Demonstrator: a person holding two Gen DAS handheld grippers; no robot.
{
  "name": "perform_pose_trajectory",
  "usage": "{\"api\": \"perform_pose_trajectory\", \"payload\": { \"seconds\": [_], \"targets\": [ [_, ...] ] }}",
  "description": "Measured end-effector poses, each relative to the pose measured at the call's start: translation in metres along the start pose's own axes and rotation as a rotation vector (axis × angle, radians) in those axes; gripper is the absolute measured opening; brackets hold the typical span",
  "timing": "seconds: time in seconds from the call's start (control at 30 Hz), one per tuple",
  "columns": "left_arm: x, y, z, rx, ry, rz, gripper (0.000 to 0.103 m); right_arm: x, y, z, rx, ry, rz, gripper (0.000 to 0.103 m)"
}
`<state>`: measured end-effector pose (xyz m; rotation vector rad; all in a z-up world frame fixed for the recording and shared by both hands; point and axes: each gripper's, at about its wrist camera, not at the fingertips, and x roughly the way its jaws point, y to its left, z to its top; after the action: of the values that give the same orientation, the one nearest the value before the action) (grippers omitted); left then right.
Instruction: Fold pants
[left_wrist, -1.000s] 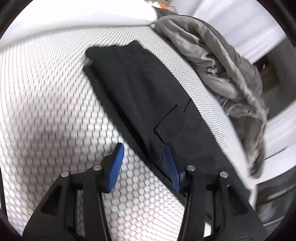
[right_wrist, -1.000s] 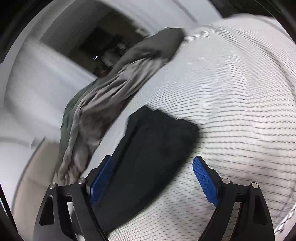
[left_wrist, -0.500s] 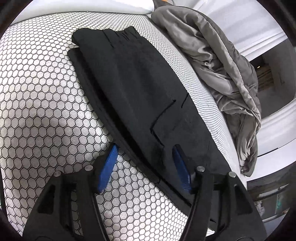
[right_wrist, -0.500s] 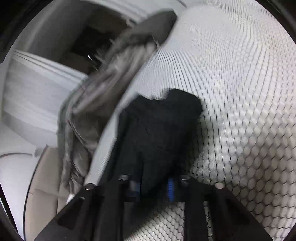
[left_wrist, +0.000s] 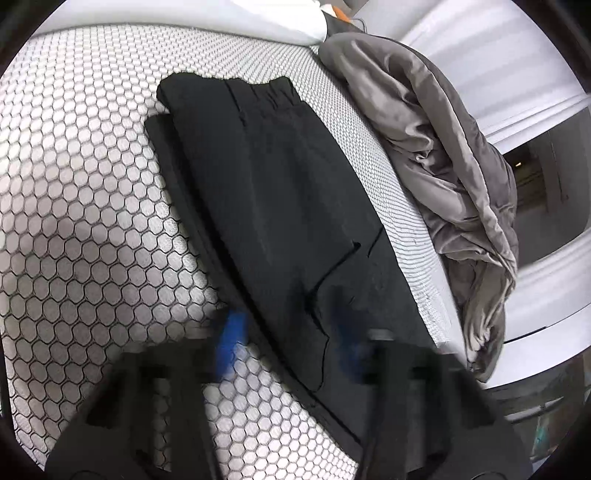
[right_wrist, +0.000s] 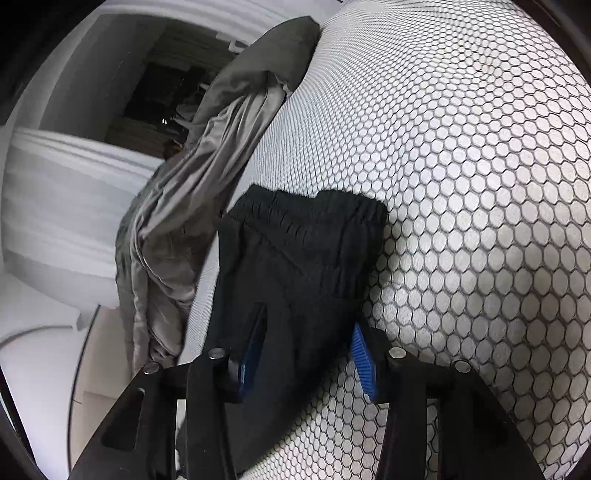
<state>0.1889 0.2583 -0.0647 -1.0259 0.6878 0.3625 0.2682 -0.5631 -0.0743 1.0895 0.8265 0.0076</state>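
Black pants (left_wrist: 280, 206) lie folded in a long strip on a white bedcover with a black honeycomb print (left_wrist: 92, 221), waistband at the far end. My left gripper (left_wrist: 288, 345) is motion-blurred at the near end. Its jaws are closing, with the pants' left edge between the blue pads, which stand apart. In the right wrist view the gathered waistband end of the pants (right_wrist: 295, 266) is close up. My right gripper (right_wrist: 306, 360) straddles a thick fold of it. Those jaws are opening, and most of the right pad's face shows bare.
A crumpled grey blanket (left_wrist: 443, 155) lies along the bed's edge just past the pants, also seen as the grey blanket (right_wrist: 207, 177). A white pillow (left_wrist: 221, 18) sits at the head. Patterned bedcover (right_wrist: 461, 184) stretches wide to the other side.
The left jaws have narrowed over the pants' edge and are now blurred. The right gripper sank onto the waistband end, pinched it half a second ago, and its jaws now stand wider.
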Motion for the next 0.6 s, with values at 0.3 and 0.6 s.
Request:
{"api": "perform_pose_trajectory", "payload": {
  "seconds": [0.3,0.6],
  "targets": [
    [-0.044,0.001,-0.008,0.055,-0.083,0.003,0.002,-0.004,-0.008,0.005,0.037,-0.002,0.011,0.045],
    [-0.040,0.024,-0.003,0.075,-0.048,0.072,0.002,0.013,0.013,-0.004,-0.080,-0.056,-0.104,0.026]
  ]
}}
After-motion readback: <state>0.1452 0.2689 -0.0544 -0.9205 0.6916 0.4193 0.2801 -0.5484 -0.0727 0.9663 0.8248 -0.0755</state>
